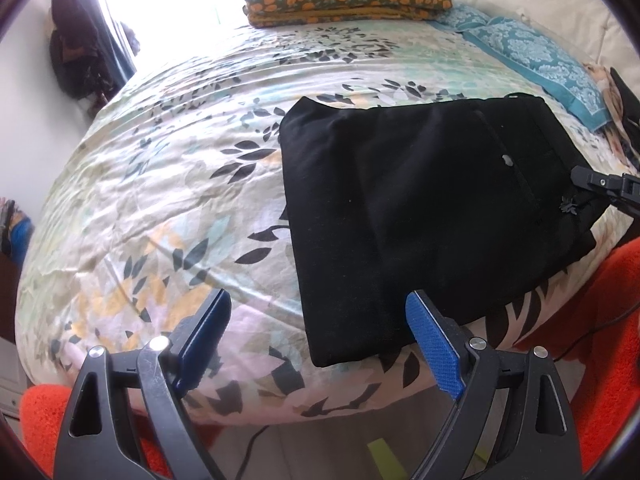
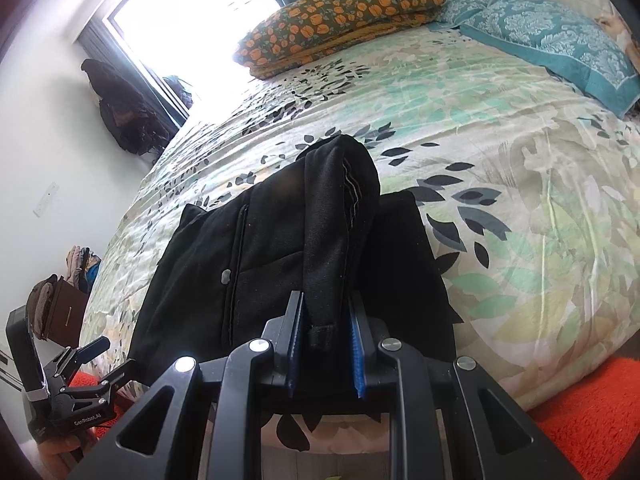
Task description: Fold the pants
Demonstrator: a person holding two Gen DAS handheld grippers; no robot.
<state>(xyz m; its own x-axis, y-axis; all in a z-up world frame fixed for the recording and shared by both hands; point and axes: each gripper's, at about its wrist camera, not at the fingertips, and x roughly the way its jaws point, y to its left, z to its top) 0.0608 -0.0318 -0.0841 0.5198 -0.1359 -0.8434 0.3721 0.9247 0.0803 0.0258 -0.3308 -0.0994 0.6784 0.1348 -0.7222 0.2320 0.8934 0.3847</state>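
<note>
Left wrist view: my left hand-held gripper hangs released, its blue pads wide apart with nothing between them, over the near edge of the bed. The folded black pants lie just ahead and to the right of it, flat on the leaf-patterned bedspread, their near corner reaching between my two fingers without touching either. At the far right edge of this view the tip of my right hand-held gripper meets the right side of the pants.

From the right wrist view, that right hand-held gripper is clenched on a raised fold of the pants; the cloth stands up as a ridge between the blue pads while the remainder lies flat on the bed. My left hand-held gripper shows at the lower left, off the left side of the pants, with part of my hand under it.

Across the room, left to right: dark clothes hang on the white wall, a bright window stands behind the bed, an orange-flowered pillow lies at the far end, and a teal patterned pillow sits to its right. An orange rug covers the floor beside the bed.

Both my hand-held grippers point downward at the bed.
</note>
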